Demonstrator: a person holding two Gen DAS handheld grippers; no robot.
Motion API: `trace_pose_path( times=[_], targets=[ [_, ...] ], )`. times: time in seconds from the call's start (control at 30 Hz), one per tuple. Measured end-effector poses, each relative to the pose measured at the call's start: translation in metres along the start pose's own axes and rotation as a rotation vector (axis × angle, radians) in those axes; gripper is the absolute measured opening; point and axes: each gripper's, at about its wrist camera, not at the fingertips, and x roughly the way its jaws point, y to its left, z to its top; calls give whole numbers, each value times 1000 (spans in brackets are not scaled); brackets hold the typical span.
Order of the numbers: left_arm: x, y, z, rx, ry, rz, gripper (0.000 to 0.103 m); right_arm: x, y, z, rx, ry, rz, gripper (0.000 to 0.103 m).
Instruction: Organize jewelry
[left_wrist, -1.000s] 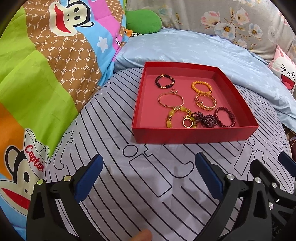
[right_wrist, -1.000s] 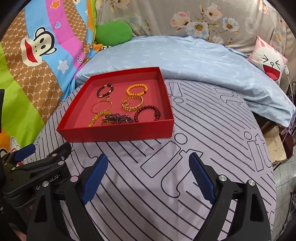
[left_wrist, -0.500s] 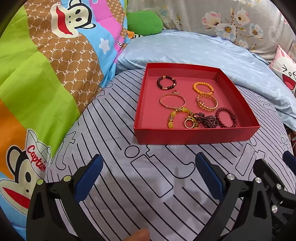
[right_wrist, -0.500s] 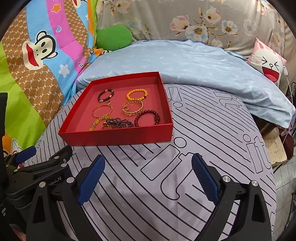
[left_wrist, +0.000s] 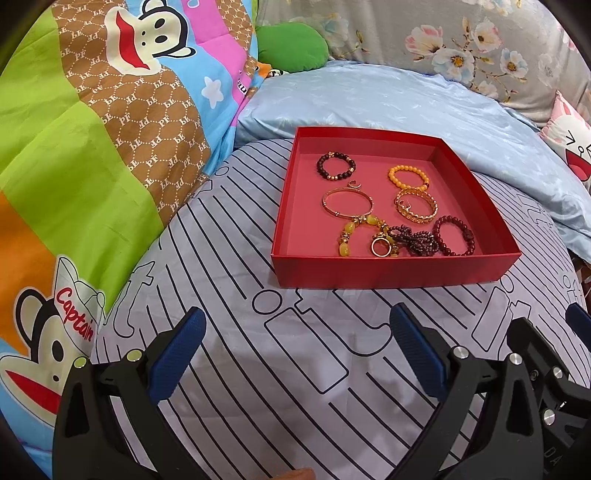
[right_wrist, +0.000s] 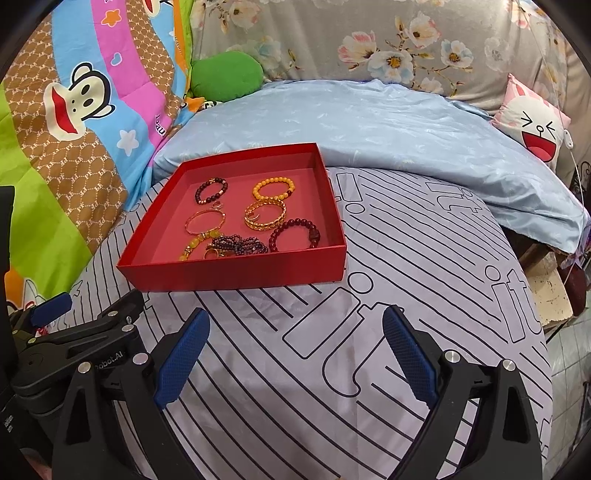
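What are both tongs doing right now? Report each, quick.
Left tongs: open, holding nothing, above the striped bedcover.
Right tongs: open, holding nothing, short of the red box.

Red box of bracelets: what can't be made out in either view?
- Red box: in both views its front wall hides the floor strip behind it.
- Tangled beads: separate pieces blur together in both views.
- Small gold ring: too small in the right wrist view.

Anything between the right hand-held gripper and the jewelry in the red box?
Only the red box's near wall. The right hand-held gripper is open over bare striped bedding, so it must come in from above.
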Motion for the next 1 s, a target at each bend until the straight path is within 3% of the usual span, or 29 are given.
trace_pose_path(
  times=[1.0],
  targets=[
    [0, 1, 0, -17, 2, -3, 95, 0, 0, 0, 1, 3, 2, 91]
  ],
)
